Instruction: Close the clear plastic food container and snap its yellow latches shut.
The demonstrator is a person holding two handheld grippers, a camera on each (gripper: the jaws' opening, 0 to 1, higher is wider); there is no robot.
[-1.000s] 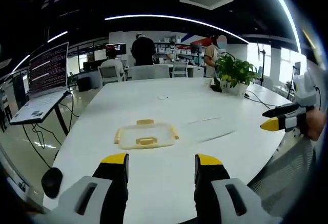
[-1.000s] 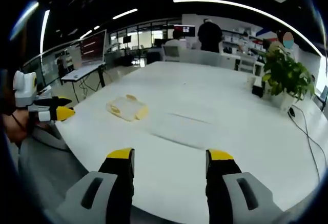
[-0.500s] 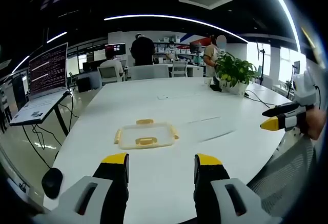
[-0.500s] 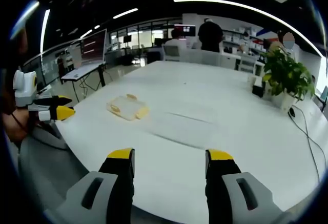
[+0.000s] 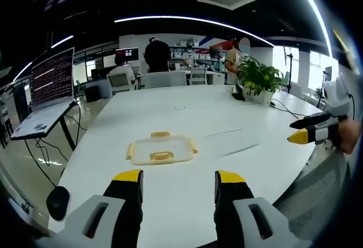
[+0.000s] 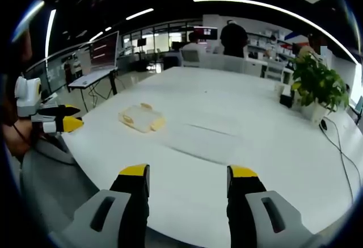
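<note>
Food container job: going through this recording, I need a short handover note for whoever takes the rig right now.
Left gripper: open, empty, held back from the container.
Right gripper: open, empty, further off to the side.
Clear container lies flat on the white table, lid apparently on top; yellow latches show at its edges.
Done: nothing touched yet. Whether any latch is snapped cannot be told from here.
Left: approach, press the lid down, snap each latch shut.

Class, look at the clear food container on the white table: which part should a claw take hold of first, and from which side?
Probably the near yellow latch of the container: it juts from the edge facing the open left claw, so come straight in from that side, low over the table.
</note>
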